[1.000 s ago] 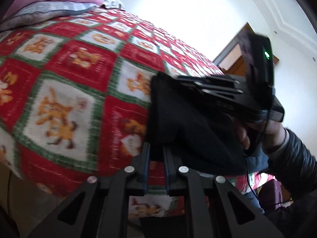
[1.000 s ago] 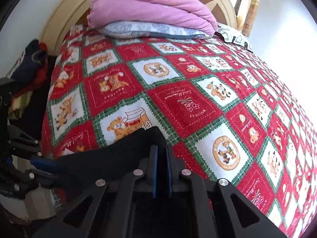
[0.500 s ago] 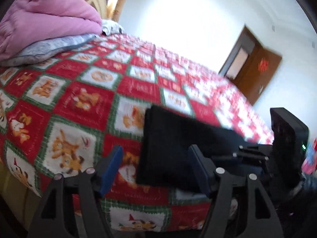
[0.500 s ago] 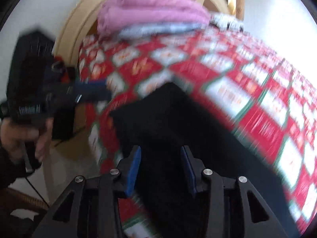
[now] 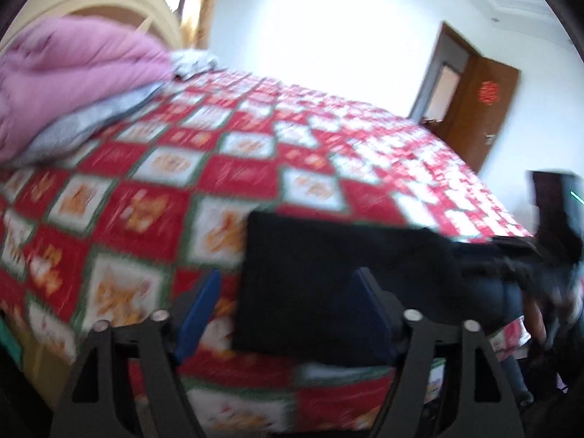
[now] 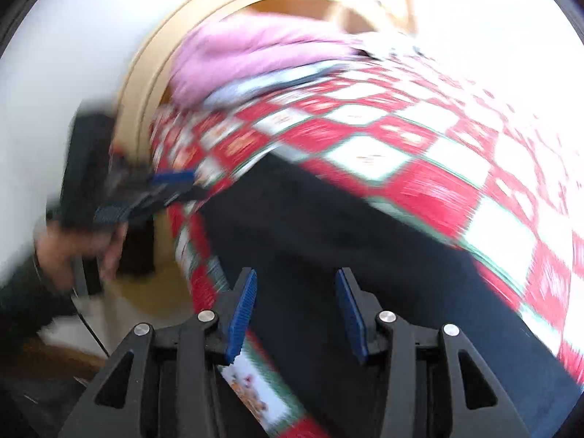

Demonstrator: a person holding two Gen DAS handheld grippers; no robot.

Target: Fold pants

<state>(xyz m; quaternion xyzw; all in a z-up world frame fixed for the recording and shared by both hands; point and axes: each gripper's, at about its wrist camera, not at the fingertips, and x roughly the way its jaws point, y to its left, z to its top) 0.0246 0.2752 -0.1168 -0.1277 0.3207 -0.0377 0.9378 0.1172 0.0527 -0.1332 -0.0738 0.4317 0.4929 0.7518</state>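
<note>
The pants point(image 5: 328, 284) lie folded at the bed's point(image 5: 226, 168) near edge, both the left hand-held gripper point(image 5: 288, 310) and the right hand-held gripper point(image 6: 295, 314) spread wide and empty, so a careless brush could drag them off.

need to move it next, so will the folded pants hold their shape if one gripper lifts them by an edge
Probably not. The pants are soft dark cloth lying flat in layers on the quilt, so a single edge grip would likely let the layers droop and open. They look light, and cloth on cloth should not slide easily. Both the left gripper and right gripper are open, so a lift from two sides seems safer.
</note>
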